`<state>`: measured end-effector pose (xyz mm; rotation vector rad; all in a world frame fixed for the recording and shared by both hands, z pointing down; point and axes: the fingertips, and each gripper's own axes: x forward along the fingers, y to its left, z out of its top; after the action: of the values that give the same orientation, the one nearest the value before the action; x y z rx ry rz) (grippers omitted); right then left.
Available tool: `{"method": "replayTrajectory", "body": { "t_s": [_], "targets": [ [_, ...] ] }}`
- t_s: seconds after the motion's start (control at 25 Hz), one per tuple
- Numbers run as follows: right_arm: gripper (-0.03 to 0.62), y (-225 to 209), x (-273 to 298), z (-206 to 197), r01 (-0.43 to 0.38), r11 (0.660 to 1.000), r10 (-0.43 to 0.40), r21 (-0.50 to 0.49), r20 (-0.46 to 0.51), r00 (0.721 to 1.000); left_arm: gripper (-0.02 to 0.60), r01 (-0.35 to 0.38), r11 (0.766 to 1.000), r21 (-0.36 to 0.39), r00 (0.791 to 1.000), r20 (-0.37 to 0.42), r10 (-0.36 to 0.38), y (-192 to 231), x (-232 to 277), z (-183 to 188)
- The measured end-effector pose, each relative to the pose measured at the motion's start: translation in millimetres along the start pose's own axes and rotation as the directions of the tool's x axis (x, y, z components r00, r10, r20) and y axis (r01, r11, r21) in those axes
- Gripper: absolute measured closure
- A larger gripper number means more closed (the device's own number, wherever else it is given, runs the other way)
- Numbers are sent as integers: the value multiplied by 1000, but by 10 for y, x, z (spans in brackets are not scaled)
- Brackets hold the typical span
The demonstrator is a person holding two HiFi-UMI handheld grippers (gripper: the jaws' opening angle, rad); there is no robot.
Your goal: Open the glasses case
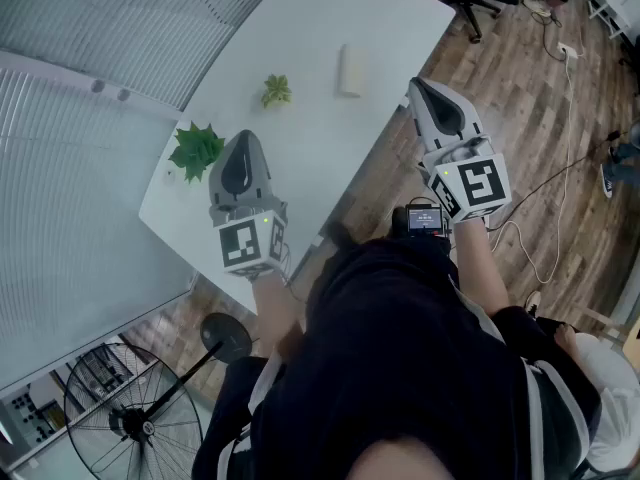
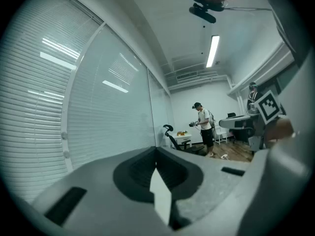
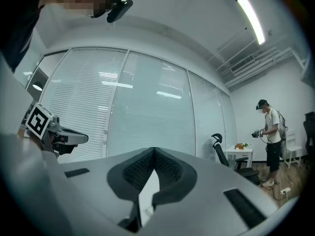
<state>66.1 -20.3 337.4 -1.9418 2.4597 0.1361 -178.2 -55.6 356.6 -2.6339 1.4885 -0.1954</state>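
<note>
- The glasses case (image 1: pixel 349 70) lies flat on the white table (image 1: pixel 300 18), in the upper middle of the head view. It is a small cream oblong with soft corners. It looks smooth and stiff, and it seems closed, but I cannot make out a seam or a hinge.
- No gripper touches it, so I judge that the opening is not yet begun.
- The right gripper (image 1: pixel 420 90) is to the right of the case, near the table's edge, and points level. Its jaws are pressed together with nothing between them, probably a waiting posture.
- The left gripper (image 1: pixel 243 146) is at the lower left of the case, well apart from it. Its jaws also meet at the tips and carry nothing.
- Both grippers have matte grey shells, and the dark pads (image 3: pixel 140 168) inside look finely ribbed, surely for grip.
- A small plant (image 1: pixel 277 90) stands left of the case, and a bigger leafy plant (image 1: pixel 196 148) stands near the left gripper.
- The wooden floor (image 1: pixel 520 88) fills the right side.
</note>
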Motion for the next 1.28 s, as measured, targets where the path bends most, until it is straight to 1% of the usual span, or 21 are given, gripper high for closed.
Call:
{"method": "replayTrajectory", "body": {
  "t_s": [0.2,0.32,0.56,0.64,0.88,1.0,1.16,1.28],
  "targets": [
    [579,-2,-86,-22,36,999,-36,18,-9,999,580,15,1000,-8,1000,-8,-15,-6,13,16],
    [580,3,-52,-47,38,999,-38,16,-17,999,581,14,1000,6,1000,-11,-14,18,28,-19],
    [579,-16,-33,-50,40,999,-40,13,-16,999,580,14,1000,9,1000,-12,-13,13,56,-7],
    [579,-20,-28,-49,36,999,-36,15,-16,999,581,15,1000,10,1000,-12,-15,6,60,-4],
    [579,16,-49,7,-11,999,11,32,9,1000,580,24,1000,4,1000,-19,-24,-54,66,-4],
    [579,13,-76,17,-16,1000,16,25,15,1000,581,26,1000,-2,999,-19,-26,-106,54,-6],
    [579,-52,-156,-10,-13,999,13,46,11,1000,580,19,1000,-14,1000,-14,-20,-199,34,20],
    [579,-87,-190,-29,-15,999,15,46,2,1000,580,26,1000,-3,999,-23,-26,-257,18,5]
  ]
}}
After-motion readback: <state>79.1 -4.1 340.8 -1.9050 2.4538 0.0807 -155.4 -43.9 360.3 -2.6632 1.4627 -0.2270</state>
